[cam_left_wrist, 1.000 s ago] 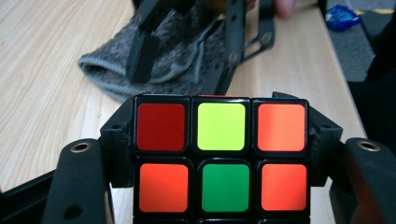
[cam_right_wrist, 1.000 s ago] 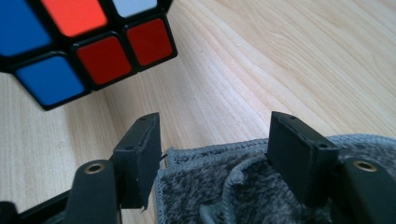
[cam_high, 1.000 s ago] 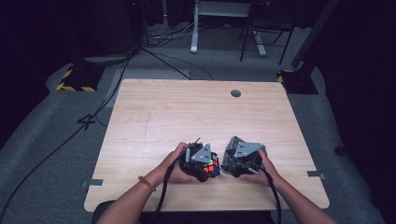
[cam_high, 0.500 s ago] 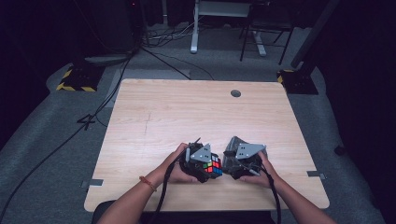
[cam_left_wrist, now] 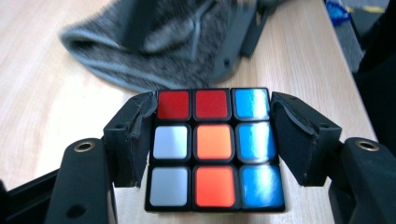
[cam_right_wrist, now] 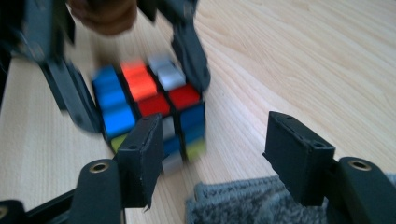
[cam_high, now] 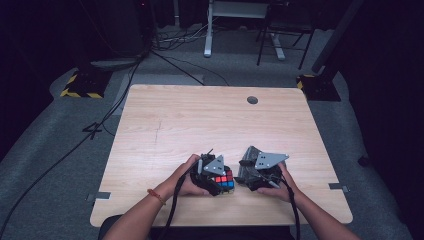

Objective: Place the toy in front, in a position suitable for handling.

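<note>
Black rubber pads of the left gripper [cam_left_wrist: 212, 140] clamp the puzzle cube [cam_left_wrist: 215, 147] at the table's [cam_high: 200, 120] six o'clock edge, the right gripper [cam_right_wrist: 212, 156] gapes empty at three o'clock, and a misaligned grab could wrench the cube free.

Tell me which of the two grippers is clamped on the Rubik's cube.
The left gripper: its jaws press both sides of the Rubik's cube. The right gripper stands open beside it, holding nothing.

1. High view: table [cam_high: 210, 120] evenly lit from above, surroundings dark.
2. Left gripper view: glare on the Rubik's cube [cam_left_wrist: 215, 149] blue stickers; grey cloth [cam_left_wrist: 154, 42] behind is blurred.
3. Right gripper view: cube motion-blurred.
</note>
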